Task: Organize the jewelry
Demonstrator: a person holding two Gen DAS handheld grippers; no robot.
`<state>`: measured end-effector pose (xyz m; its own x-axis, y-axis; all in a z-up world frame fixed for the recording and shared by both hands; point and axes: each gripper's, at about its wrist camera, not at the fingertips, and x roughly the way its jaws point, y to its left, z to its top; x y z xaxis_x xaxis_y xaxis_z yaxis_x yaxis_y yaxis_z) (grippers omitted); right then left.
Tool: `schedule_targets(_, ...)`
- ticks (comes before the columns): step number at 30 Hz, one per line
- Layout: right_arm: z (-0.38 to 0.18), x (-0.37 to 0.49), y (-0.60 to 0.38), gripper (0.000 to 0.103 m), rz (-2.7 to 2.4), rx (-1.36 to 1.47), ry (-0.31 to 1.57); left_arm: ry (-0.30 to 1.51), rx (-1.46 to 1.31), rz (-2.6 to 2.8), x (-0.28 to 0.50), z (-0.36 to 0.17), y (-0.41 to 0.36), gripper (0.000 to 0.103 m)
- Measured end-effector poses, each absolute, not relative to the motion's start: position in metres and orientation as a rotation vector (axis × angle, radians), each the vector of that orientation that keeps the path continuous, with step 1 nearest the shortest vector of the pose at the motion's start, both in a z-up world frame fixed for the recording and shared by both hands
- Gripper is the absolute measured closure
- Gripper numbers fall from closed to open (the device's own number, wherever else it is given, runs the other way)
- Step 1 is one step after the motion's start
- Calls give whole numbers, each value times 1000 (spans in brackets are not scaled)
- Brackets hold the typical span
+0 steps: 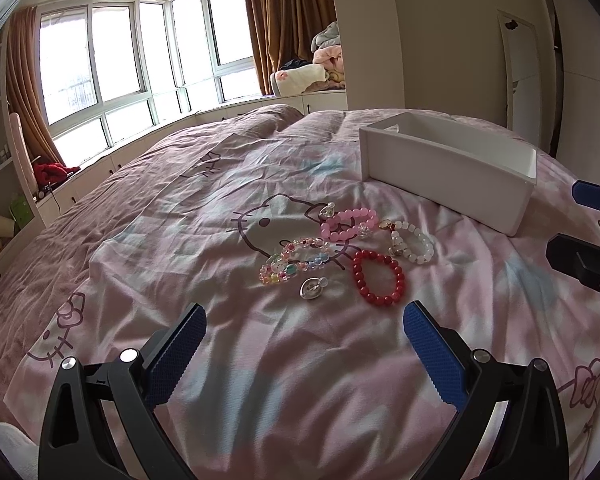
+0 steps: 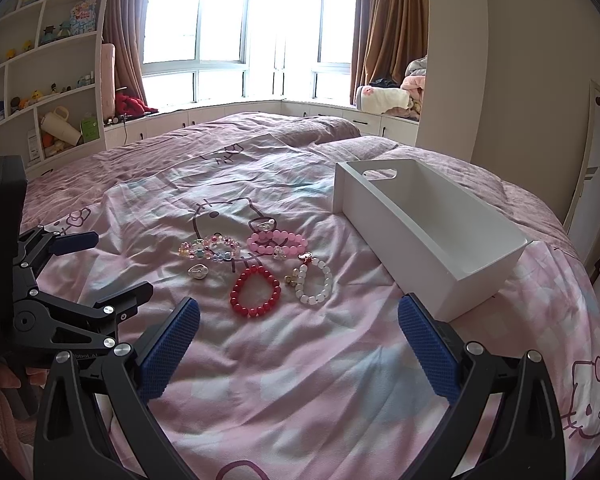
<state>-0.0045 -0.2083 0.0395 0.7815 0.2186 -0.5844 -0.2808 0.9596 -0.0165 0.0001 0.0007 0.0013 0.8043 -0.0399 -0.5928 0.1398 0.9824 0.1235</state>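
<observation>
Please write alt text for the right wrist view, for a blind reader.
Four beaded bracelets, red, pink, white and multicoloured, lie on a pink cartoon-print bedspread beside an empty white rectangular box. The open right gripper frames the foreground.

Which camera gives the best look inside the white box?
The right wrist view: it looks down into the white box, showing its bare floor and handle slot. The left wrist view shows mostly its outer wall and rim.
</observation>
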Motion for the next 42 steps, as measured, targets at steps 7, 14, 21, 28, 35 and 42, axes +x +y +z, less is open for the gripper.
schedule_targets(7, 42, -4, -210, 5, 273, -97, 612, 627, 169, -98, -1, -1, -4, 3)
schedule_targets(14, 42, -5, -210, 5, 275, -92, 609, 628, 170, -97, -1, -1, -4, 3)
schedule_targets(21, 43, -6, -210, 5, 276, -89, 605, 629, 173, -95, -2, 1, -9, 3)
schedule_targets(28, 44, -6, -210, 5, 279, -80, 602, 629, 163, -99, -2, -1, -3, 3)
schedule_targets(35, 45, -6, -209, 5, 279, -81, 604, 632, 147, -98, -2, -3, -4, 3)
schedule_targets(42, 43, -5, -209, 5, 281, -81, 605, 635, 151, -99, -7, -5, -17, 3)
